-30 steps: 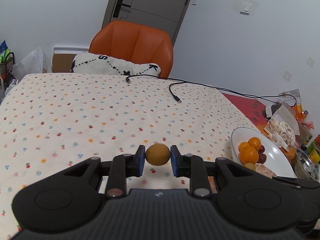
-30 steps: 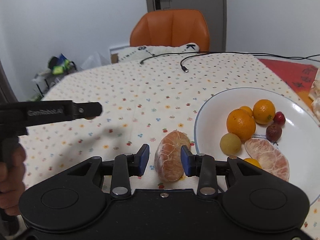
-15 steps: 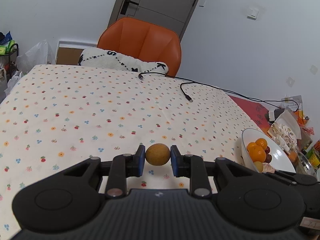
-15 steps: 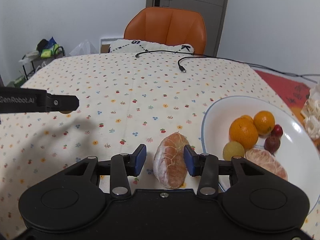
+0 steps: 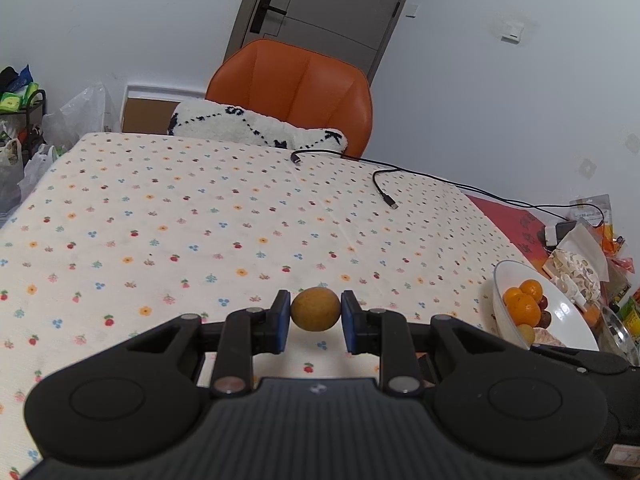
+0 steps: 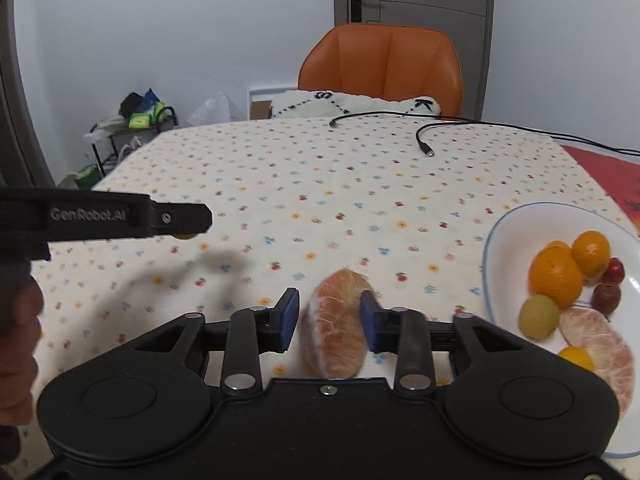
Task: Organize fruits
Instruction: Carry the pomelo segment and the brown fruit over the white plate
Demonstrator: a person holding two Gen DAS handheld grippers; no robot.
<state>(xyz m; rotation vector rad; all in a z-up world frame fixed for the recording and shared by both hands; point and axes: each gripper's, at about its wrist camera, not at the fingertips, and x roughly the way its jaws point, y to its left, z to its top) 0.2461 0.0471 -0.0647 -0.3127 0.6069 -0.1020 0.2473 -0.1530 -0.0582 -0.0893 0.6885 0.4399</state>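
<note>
My left gripper (image 5: 315, 317) is shut on a small round yellow-brown fruit (image 5: 315, 309), held above the flowered tablecloth (image 5: 200, 216). My right gripper (image 6: 329, 320) is shut on a peeled pinkish citrus piece (image 6: 335, 330), just left of a white plate (image 6: 500, 248). The plate holds oranges (image 6: 556, 276), a small yellow fruit (image 6: 538, 316), red dates and another peeled piece (image 6: 600, 340). In the left wrist view the plate (image 5: 498, 280) sits at the far right. The left gripper's fingers (image 6: 176, 218) also show side-on at the left of the right wrist view, with a hand (image 6: 16, 320) below.
A black USB cable (image 5: 384, 196) lies across the far part of the table. An orange chair (image 5: 296, 92) with a white cushion (image 5: 248, 128) stands behind it. A red mat (image 5: 508, 216) and packets (image 5: 576, 264) crowd the right edge. Bags (image 5: 24, 148) stand on the floor at left.
Both grippers keep their fruit. The plate has slid toward the right edge in both views, so both cameras have turned or shifted left. The left gripper tip reaches further into the right wrist view.
</note>
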